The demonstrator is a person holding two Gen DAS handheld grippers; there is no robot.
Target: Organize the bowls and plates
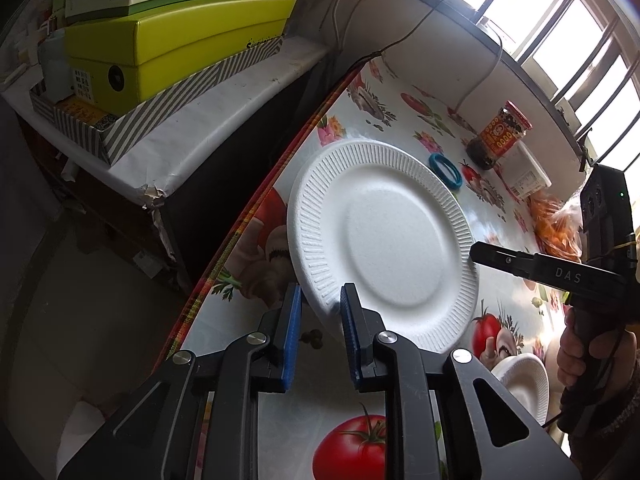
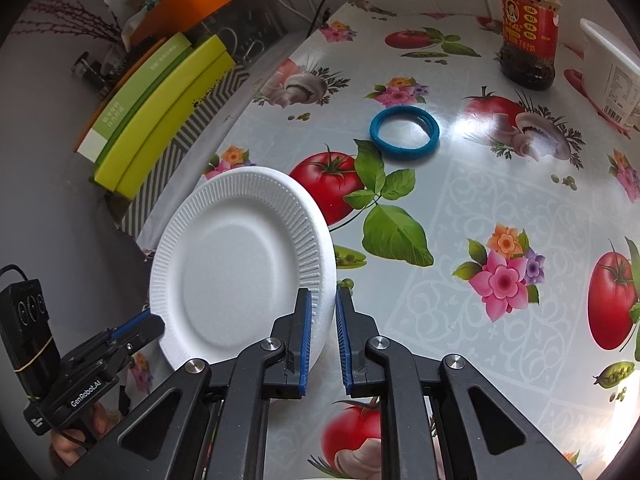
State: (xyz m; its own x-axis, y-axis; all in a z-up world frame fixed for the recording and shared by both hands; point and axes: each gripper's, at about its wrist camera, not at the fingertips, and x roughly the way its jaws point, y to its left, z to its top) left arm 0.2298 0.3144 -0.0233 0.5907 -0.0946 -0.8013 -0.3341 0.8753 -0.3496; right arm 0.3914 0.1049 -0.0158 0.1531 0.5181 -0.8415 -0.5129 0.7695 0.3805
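The left gripper fills the bottom of its own view, its two blue-padded fingers drawn in close and pinching the ribbed rim of a white foam plate at the plate's near edge; one pad sits above the rim and the other below it. The plate stretches away from those fingers, tilted, with its far rim over a table covered in a glossy cloth printed with tomatoes, mushrooms and flowers. On the opposite side of the plate the right gripper reaches in from the right, its dark tip meeting the rim. In the right wrist view the right gripper has its blue pads nearly together, clamped on the thin edge of the same plate, which lies to the left of the fingers; the left gripper shows at the plate's lower left edge, gripping there. Just beyond the plate's far rim in the left view lies a blue hair band, and past it stands a jar of dark sauce with a red label. Close to the left fingers on their right, low in the frame, sits a small white bowl. Left of the table, stacked green boxes rest in a striped tray
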